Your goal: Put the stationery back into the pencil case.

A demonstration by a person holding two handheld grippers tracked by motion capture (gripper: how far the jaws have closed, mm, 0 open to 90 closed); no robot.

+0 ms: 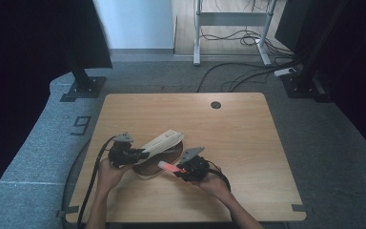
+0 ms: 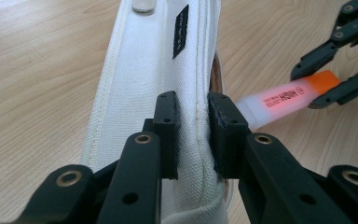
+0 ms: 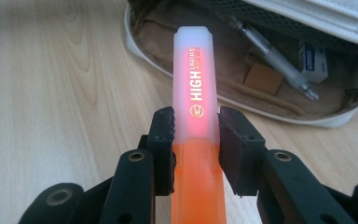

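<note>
Orange highlighter (image 3: 196, 116) clamped in R gripper (image 3: 196, 135); L gripper (image 2: 193, 126) pinches pouch flap (image 2: 168, 60)

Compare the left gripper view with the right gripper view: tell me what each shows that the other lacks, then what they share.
Left gripper view alone: the left gripper shut on the white flap of the pencil case, a black label on that flap, and the right gripper seen farther off.

Right gripper view alone: the inside of the open case, with a clear pen, a brown block and a small white box.

Both: the orange highlighter held by the right gripper, the white case and the wooden table.
</note>
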